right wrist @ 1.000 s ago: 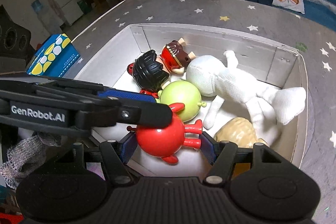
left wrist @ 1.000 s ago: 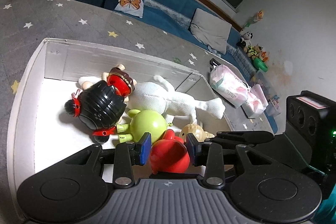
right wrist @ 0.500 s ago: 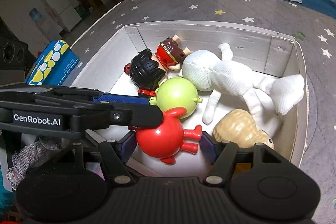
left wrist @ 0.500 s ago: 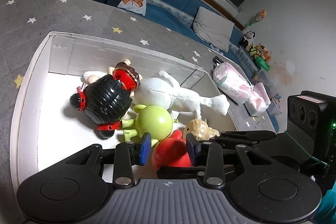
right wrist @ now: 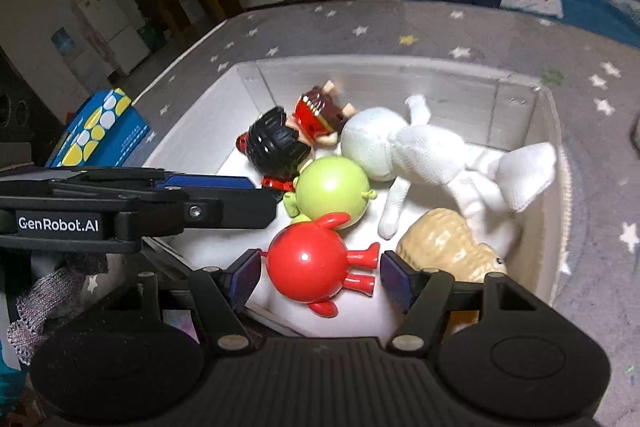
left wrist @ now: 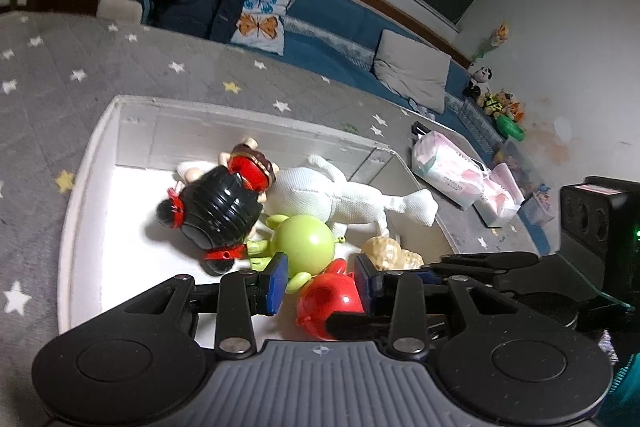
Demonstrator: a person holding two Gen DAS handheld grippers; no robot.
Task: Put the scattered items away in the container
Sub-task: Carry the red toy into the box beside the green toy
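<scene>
A white box (right wrist: 552, 163) (left wrist: 92, 163) on the grey starred mat holds several toys: a black-haired doll (right wrist: 276, 147), a brown-and-red figure (right wrist: 316, 113), a white plush (right wrist: 404, 151), a green round toy (right wrist: 332, 187), a tan toy (right wrist: 444, 243) and a red round toy (right wrist: 308, 265) (left wrist: 332, 301). My right gripper (right wrist: 320, 273) is open, its pads standing apart on either side of the red toy, which lies in the box. My left gripper (left wrist: 322, 275) is open and empty just above the box's near edge, reaching in from the left of the right wrist view.
A blue-and-yellow box (right wrist: 100, 135) lies left of the white box. Pink packets (left wrist: 444, 167) lie on the mat to the right. A black speaker (left wrist: 600, 227) stands at the right. A blue sofa with cushions (left wrist: 412, 75) runs behind the mat.
My right gripper has opened and let go of the red toy, which now rests in the box. Both grippers have drawn back a little.
</scene>
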